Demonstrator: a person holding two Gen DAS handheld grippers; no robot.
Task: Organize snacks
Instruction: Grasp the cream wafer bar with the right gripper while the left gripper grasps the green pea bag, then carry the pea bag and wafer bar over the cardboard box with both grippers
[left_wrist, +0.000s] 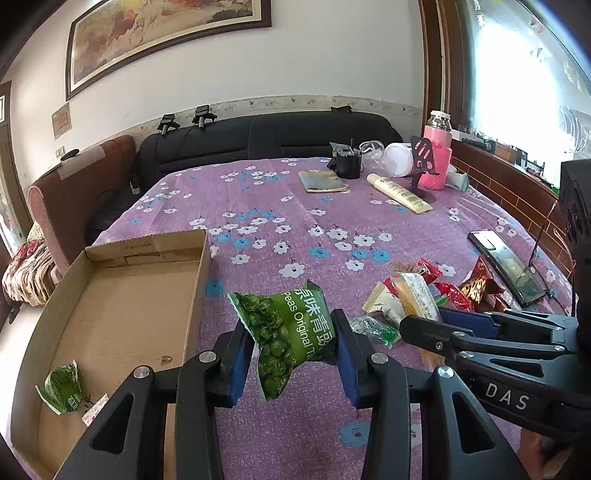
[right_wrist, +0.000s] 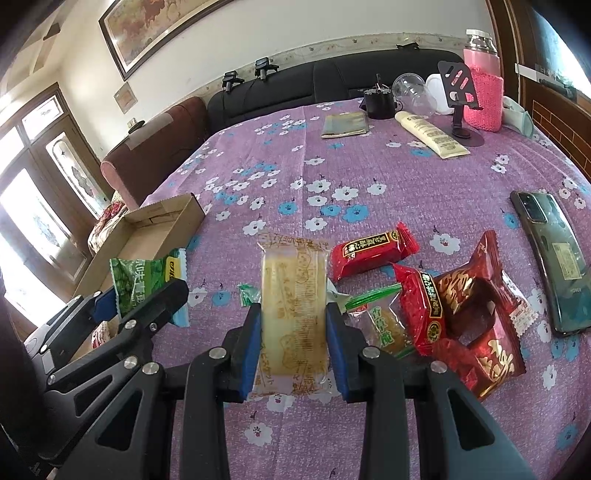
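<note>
Left gripper jaws clamped on a green pea packet held above the purple tablecloth, cardboard box to their left; right gripper jaws clamped on a pale cake packet, red snack packets lying to their right.

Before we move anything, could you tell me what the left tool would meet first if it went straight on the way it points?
Probably the bare purple tablecloth just beyond the green pea packet held by the left tool; the cardboard box lies off to its left. Depth is hard to judge.
</note>
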